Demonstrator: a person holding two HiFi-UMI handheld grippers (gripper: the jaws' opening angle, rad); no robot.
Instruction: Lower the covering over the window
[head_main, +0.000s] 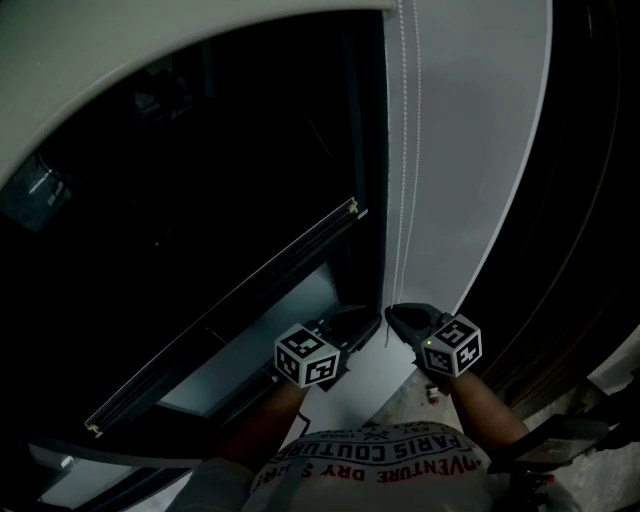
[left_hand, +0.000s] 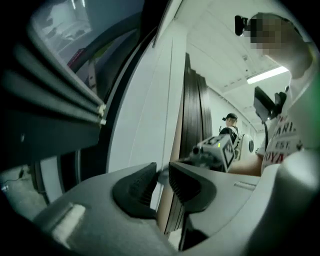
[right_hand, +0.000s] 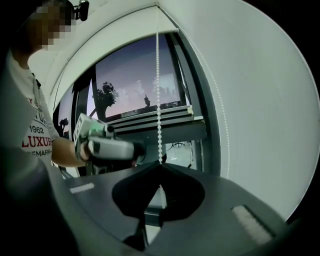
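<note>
the white bead chain (right_hand: 159, 90) is clenched in the right tongs (right_hand: 160, 167), the left tongs (left_hand: 162, 175) released; a fresh left grasp is judged due.

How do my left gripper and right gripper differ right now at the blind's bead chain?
The left gripper has its jaws apart and grips nothing, while the right gripper has its jaws closed on the bead chain. In the head view, the left gripper comes in from the left of the chain and the right gripper from the right. Both sit at about the same height, with their tips close together at the chain.
</note>
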